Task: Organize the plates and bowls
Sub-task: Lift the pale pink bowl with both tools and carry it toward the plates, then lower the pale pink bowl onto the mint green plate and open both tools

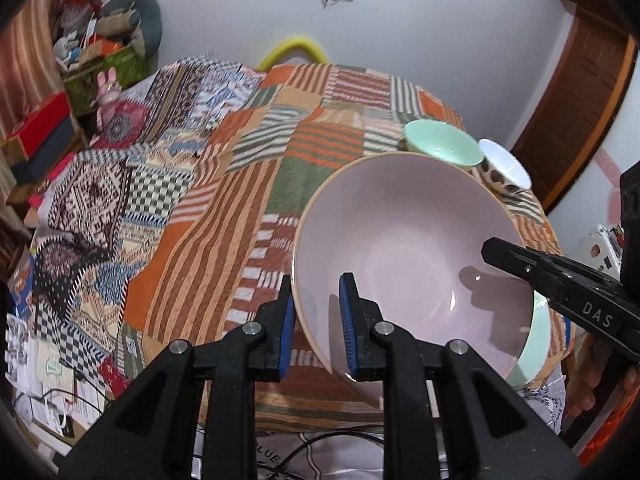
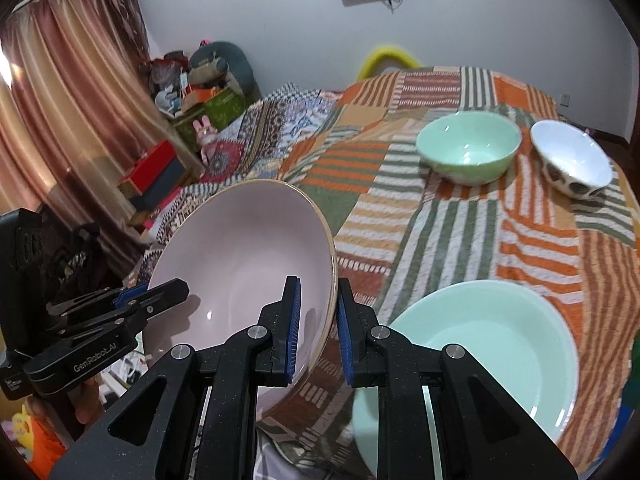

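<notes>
A large pale pink bowl (image 1: 400,248) (image 2: 240,256) hangs tilted over the patchwork-covered table (image 1: 224,216) (image 2: 448,224), held from both sides. My left gripper (image 1: 316,292) is shut on its left rim, one blue pad on each side of the wall. On the opposite rim, my right gripper (image 2: 318,292) is shut the same way. Each gripper shows in the other's view: the right gripper (image 1: 496,254) and the left gripper (image 2: 168,290). A wide mint dish (image 2: 480,344) (image 1: 540,340) lies on the cloth just beside and below the pink bowl.
A small mint bowl (image 1: 440,144) (image 2: 468,148) and a white bowl with brown spots (image 1: 504,168) (image 2: 572,160) stand side by side near the table's far right. A yellow chair back (image 1: 292,46) rises behind the table. Boxes and clutter (image 1: 100,52) crowd the left wall.
</notes>
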The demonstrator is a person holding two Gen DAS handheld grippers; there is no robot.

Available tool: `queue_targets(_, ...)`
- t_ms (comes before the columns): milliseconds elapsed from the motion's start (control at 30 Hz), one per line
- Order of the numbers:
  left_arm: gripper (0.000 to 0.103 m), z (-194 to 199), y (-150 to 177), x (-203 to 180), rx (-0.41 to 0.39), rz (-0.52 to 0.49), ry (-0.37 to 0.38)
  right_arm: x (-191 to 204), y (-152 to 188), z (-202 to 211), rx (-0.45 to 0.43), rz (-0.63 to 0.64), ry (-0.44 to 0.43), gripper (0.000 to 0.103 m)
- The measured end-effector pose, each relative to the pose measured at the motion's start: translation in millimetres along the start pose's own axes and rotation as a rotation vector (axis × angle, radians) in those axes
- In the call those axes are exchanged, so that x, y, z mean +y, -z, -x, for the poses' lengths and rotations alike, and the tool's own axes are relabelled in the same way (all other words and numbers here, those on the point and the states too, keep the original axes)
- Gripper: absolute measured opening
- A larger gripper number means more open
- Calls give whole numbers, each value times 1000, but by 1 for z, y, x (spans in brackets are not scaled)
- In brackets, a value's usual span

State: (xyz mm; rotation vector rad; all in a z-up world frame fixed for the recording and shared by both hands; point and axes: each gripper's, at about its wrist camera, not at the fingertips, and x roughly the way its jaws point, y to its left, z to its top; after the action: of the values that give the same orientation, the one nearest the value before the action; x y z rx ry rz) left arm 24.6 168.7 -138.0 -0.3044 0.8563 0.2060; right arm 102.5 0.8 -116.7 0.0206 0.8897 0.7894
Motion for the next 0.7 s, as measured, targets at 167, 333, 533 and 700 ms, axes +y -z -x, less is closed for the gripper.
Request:
queue_targets(167,20,-23,8,14,44,35,-1,4,5,-18,53,6,15,16)
queue_targets(333,20,-43,13,21,81,51,3,1,10,-34,95,-3,29,16)
queue_targets(533,20,-61,16,27,127,87,22,-6,12,-47,134,-13,46,16)
queue_targets(700,20,-72,20,27,152,88,15,-9,15,-58,161,-17,58,16)
